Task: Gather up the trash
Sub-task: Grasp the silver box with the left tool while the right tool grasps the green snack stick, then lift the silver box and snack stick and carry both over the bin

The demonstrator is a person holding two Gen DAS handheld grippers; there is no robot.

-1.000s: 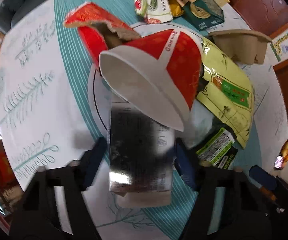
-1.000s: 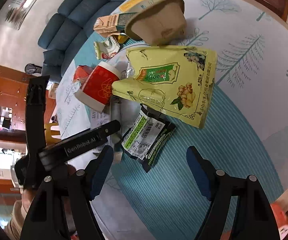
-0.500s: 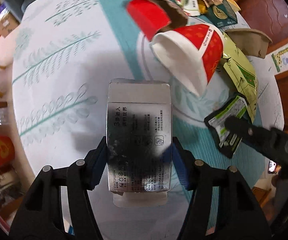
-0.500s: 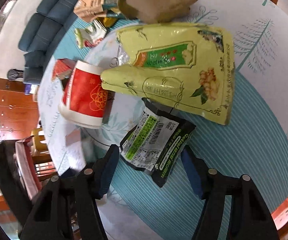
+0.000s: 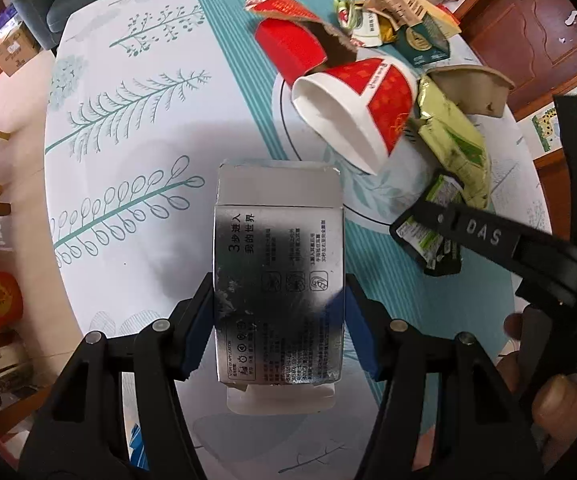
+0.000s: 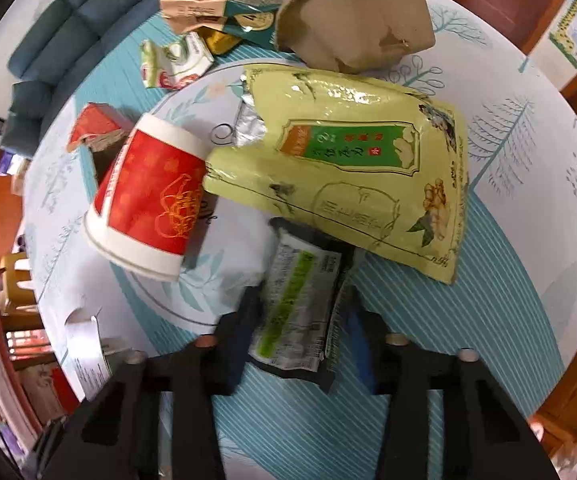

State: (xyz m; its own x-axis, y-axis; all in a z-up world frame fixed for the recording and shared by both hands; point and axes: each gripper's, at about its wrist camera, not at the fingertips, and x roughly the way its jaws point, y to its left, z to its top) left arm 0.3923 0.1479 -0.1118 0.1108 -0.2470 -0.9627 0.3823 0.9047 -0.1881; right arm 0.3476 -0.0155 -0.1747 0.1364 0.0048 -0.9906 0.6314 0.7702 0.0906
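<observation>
A silver printed box (image 5: 278, 264) is held above the tablecloth, with my left gripper (image 5: 279, 320) shut on its two sides. A black and green snack wrapper (image 6: 296, 300) lies on the teal striped part of the cloth. My right gripper (image 6: 300, 320) points straight down over it. Its jaws are closing and the pads press the wrapper's edges, which buckle. In the left wrist view the same wrapper (image 5: 428, 232) shows under the right gripper's black body (image 5: 488, 236).
A red paper cup (image 6: 148, 208) lies on its side beside a yellow-green foil bag (image 6: 348, 168). Behind them are a brown pulp bowl (image 6: 360, 20), crushed cartons (image 6: 216, 0) and a torn red box (image 5: 288, 44). A hand (image 5: 560, 400) grips the right tool.
The left gripper drew back from the pile with the silver box. The right gripper came down over the black and green wrapper and its jaws narrowed onto it.
</observation>
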